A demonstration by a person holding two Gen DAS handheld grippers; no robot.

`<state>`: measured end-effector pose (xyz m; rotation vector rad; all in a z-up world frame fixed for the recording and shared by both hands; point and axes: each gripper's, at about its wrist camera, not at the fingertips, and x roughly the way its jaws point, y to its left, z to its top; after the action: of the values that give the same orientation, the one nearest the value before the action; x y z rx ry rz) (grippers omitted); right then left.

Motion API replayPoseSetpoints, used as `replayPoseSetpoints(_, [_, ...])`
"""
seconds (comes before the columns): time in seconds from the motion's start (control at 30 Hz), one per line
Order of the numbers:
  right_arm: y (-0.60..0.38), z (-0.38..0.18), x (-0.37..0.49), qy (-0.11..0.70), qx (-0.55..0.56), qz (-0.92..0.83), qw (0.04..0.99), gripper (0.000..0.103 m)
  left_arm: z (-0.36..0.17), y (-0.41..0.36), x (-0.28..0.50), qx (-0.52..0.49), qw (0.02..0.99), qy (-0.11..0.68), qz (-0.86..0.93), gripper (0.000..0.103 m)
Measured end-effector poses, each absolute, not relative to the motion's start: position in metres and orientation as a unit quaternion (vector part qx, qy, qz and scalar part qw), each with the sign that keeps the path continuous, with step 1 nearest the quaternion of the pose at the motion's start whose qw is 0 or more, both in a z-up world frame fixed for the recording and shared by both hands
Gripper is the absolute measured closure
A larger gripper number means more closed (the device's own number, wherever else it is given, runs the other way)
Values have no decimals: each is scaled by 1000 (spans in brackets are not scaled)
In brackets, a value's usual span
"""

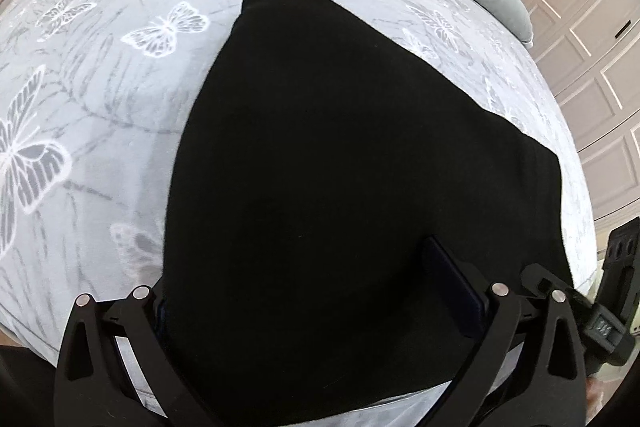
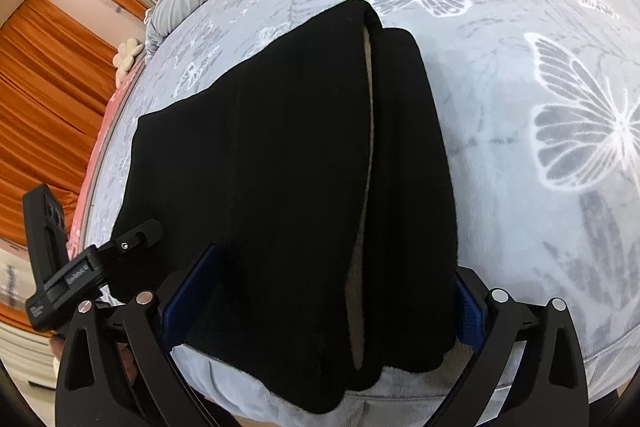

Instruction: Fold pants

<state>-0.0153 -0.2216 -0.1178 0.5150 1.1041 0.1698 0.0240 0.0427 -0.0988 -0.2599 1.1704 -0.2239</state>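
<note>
Left gripper (image 1: 308, 291) and right gripper (image 2: 320, 291) both stand apart, straddling the black pants (image 2: 288, 155) at lower centre on the bed (image 1: 100, 99) (folded lengthwise). Next: clamp near edge, fold crosswise.

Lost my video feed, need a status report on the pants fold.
Left claw and right claw both open, straddling the near edge. Black pants flat on butterfly blanket, legs stacked. Nothing in the way.

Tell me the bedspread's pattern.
White butterflies on pale grey bedspread, clearest in the right wrist view.
</note>
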Motion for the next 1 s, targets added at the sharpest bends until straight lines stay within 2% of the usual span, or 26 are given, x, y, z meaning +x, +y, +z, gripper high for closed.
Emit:
replayPoseSetpoints(0.47, [-220,-117,-10,514,239,76,820,5,-104,36,21,-136,830,534,-87,5])
replayPoseSetpoints(0.57, [-220,-116,-11,511,235,81,823,17,-103,34,22,-136,829,535,-88,5])
replayPoseSetpoints(0.63, [-222,-114,-13,506,242,86,823,31,-101,34,23,-138,830,533,-91,10])
replayPoseSetpoints(0.73, [-221,-110,-17,497,237,91,830,46,-98,32,21,-137,831,530,-100,24])
replayPoseSetpoints(0.8, [-221,-108,-18,493,236,93,832,52,-96,32,21,-142,828,531,-108,38])
replayPoseSetpoints(0.87, [-222,-106,-19,489,236,92,835,57,-94,41,19,-149,825,532,-120,47])
replayPoseSetpoints(1.0, [-225,-104,-19,485,244,96,834,64,-88,42,15,-142,827,529,-124,57])
